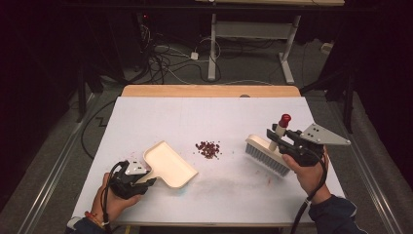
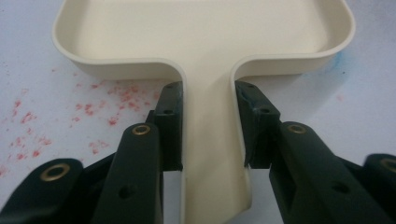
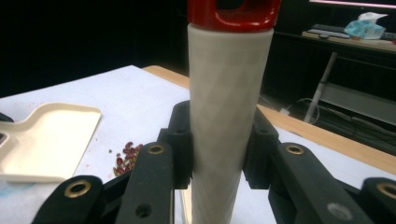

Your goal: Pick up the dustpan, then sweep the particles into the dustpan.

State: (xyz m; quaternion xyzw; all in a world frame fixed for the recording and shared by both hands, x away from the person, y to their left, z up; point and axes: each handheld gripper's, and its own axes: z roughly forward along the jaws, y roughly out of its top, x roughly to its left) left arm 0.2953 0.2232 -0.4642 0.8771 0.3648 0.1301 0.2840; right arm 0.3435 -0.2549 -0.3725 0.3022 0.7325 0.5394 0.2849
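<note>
The red crumbs [image 1: 208,149] lie mid-bench, between dustpan [image 1: 169,164] at 9 o'clock and brush [image 1: 267,156] at 3 o'clock. The left hand-held gripper [image 2: 208,126] clamps the dustpan handle, the right hand-held gripper [image 3: 217,140] the brush handle. A fast sweep may scatter crumbs past the pan.

dustpan [image 1: 169,164] lying near the table's [image 1: 146,112] front-left corner | beans [image 1: 208,148] sitting mid-table | brush [image 1: 269,155] standing toward the right edge
</note>
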